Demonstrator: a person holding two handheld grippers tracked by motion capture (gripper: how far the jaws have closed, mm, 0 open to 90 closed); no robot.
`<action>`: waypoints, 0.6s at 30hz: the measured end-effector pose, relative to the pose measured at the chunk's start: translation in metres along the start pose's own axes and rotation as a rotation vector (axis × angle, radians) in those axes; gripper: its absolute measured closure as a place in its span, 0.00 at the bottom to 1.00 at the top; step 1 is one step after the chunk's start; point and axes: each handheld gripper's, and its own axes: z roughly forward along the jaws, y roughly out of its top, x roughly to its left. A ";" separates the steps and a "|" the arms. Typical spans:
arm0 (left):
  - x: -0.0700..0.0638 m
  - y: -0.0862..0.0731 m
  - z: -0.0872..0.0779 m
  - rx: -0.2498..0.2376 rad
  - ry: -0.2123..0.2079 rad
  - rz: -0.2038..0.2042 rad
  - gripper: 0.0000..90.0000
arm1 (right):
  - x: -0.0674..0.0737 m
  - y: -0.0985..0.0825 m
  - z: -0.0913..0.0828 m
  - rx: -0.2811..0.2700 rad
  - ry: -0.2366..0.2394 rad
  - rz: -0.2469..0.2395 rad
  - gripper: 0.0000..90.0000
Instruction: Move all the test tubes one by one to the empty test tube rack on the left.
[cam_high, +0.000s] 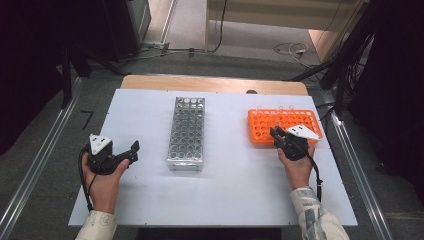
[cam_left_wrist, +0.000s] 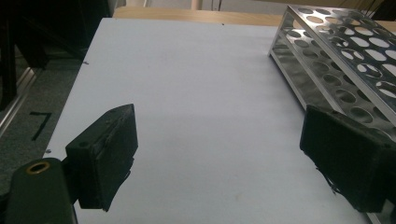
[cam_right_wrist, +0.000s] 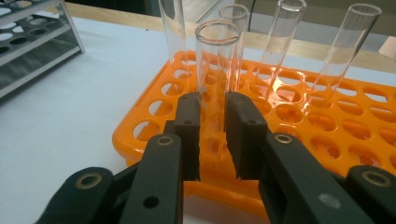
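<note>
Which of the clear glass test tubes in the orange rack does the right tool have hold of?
The nearest clear glass test tube, standing in the orange plastic rack and clamped in the right tool; the others stand free behind it.

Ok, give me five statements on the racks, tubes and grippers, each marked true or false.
1. The right gripper is shut on a glass test tube standing in the orange rack. True.
2. The left gripper grips a tube. False: its jaws are wide open over bare table.
3. The metal rack stands between the two grippers. True.
4. The metal rack is full of tubes. False: its holes look empty.
5. The orange rack holds one tube. False: several stand in it.
</note>
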 end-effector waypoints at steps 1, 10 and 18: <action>0.000 0.000 0.000 -0.001 -0.002 -0.001 0.12 | 0.000 0.001 -0.001 -0.004 0.002 0.003 0.81; -0.006 0.005 -0.005 -0.003 -0.036 -0.006 0.12 | -0.002 0.011 -0.014 -0.046 0.007 0.029 0.82; -0.014 0.010 -0.009 -0.013 -0.051 0.019 0.11 | 0.006 0.022 -0.031 -0.085 0.046 0.035 0.82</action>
